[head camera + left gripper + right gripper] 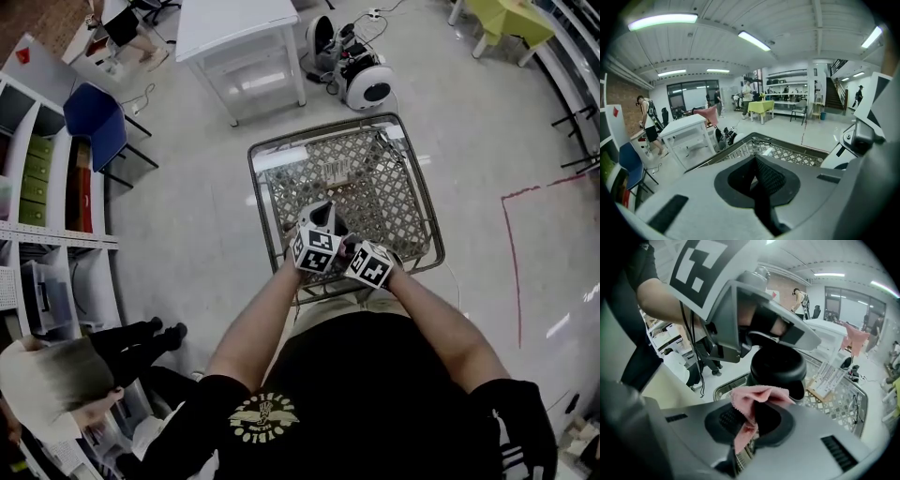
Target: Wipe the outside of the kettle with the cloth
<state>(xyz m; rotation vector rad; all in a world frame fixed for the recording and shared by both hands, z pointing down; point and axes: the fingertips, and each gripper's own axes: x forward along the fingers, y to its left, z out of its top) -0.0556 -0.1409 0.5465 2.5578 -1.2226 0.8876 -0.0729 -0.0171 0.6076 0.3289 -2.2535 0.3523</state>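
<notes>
Kettle [778, 365]: black, clamped at its top by the clenched fingers [763, 323] of the left gripper [756, 173]. Pink cloth [759, 397] pinched tight in the right gripper [746, 427], its loose end bunched just at the kettle's near side, contact unclear. Both raised over the wire cart basket [319, 132], near the person's chest.
</notes>
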